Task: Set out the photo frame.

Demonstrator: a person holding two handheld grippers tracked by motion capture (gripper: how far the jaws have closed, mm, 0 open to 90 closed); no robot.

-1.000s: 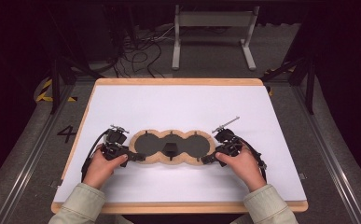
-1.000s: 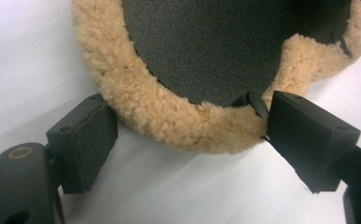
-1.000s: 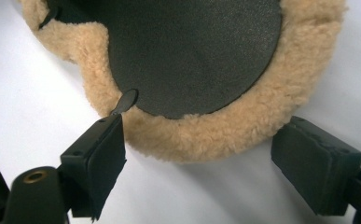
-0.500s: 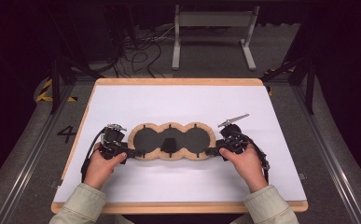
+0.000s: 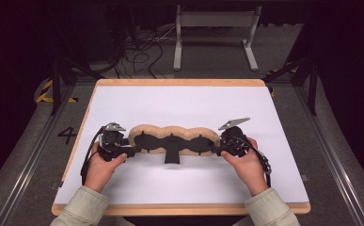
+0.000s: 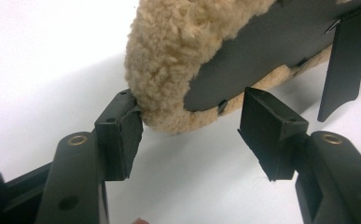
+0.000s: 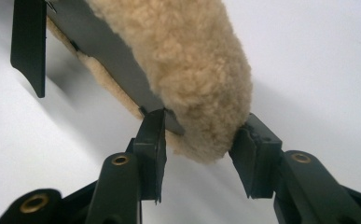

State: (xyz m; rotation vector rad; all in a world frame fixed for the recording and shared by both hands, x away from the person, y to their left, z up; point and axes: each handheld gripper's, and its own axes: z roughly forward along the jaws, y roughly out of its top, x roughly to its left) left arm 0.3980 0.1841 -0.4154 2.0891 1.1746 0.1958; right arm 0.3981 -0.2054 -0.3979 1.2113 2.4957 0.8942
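High view shows the left tool (image 5: pixel 131 151) at center left, open around one end of the fluffy tan pad (image 5: pixel 170 136) lying mid-frame on the white counter (image 5: pixel 179 103), while the right tool (image 5: pixel 216 151) pinches the other end, so lifting looks only half ready.

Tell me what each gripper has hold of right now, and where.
The right gripper clamps the fleece pad's end rim. The left gripper straddles the other end, jaws open.

The surface (image 5: pixel 179 101) is a white sheet with a wooden edge. Behind it: a grey metal stand (image 5: pixel 215 35), tangled black cables (image 5: pixel 139 59). The floor bears a numeral 4 (image 5: pixel 67 135).
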